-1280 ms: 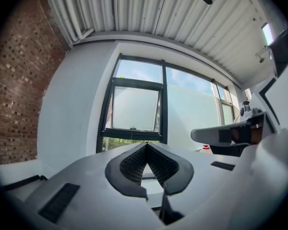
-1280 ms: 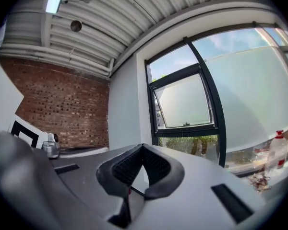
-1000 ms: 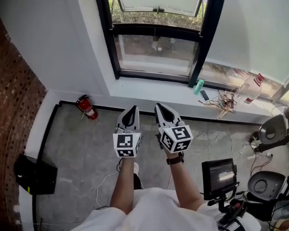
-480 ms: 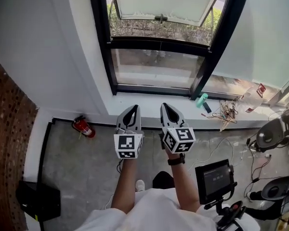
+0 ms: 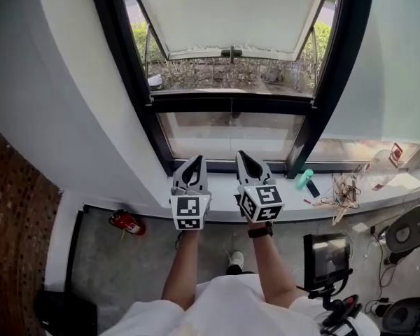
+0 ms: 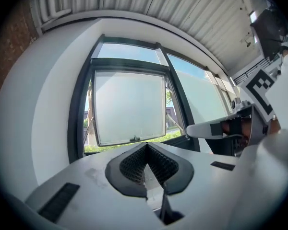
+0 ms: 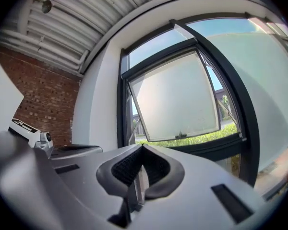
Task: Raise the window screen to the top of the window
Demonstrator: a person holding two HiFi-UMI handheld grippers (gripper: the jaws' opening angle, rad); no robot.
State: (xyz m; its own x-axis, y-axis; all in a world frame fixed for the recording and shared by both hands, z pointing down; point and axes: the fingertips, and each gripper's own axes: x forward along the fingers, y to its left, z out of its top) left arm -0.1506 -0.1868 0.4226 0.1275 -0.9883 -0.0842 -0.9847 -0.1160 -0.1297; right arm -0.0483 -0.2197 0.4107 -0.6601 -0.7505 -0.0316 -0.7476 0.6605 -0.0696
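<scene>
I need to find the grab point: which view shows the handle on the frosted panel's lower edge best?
The head view: the handle stands dark at the lower edge of the frosted panel. Both gripper views show it only as a tiny nub.

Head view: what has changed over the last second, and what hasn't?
The person has walked up to the window. The left tool and right tool, earlier over the floor, now reach over the sill, and the fire extinguisher has fallen behind their tips. Both tools stay shut, empty and side by side; nothing has been gripped.
</scene>
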